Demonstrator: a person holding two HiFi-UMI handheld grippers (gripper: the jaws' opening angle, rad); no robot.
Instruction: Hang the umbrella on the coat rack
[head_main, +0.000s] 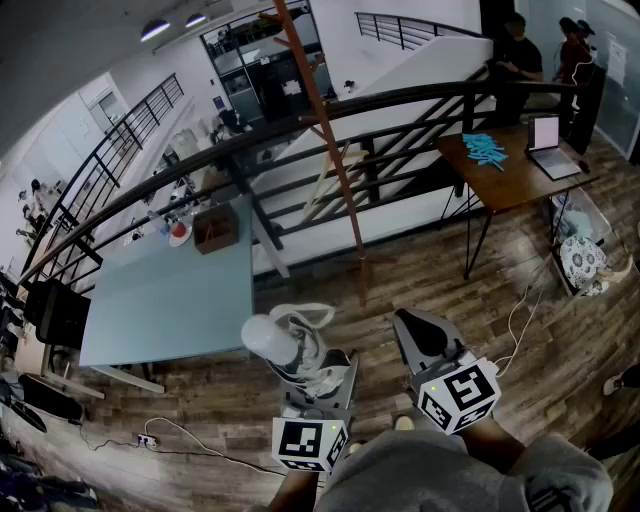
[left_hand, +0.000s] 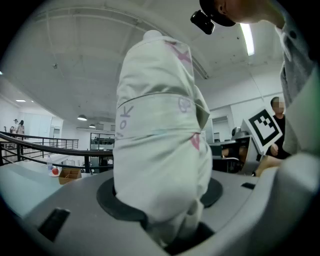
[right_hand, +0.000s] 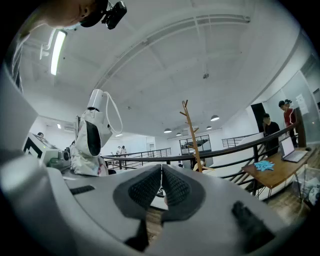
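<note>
My left gripper is shut on a folded white umbrella with pink print, which stands upright between its jaws at the bottom centre of the head view. In the left gripper view the umbrella fills the middle, with the pads pressed on its lower part. The right gripper is beside it on the right, jaws shut and empty; its pads meet. The right gripper view shows the umbrella at left, with a white handle and loop strap. The brown wooden coat rack stands ahead by the railing, its branched top beyond the jaws.
A light blue table stands to the left, with a small brown box at its far edge. A black railing runs across behind the rack. A wooden desk with a laptop is at right, with people behind it. Cables lie on the wood floor.
</note>
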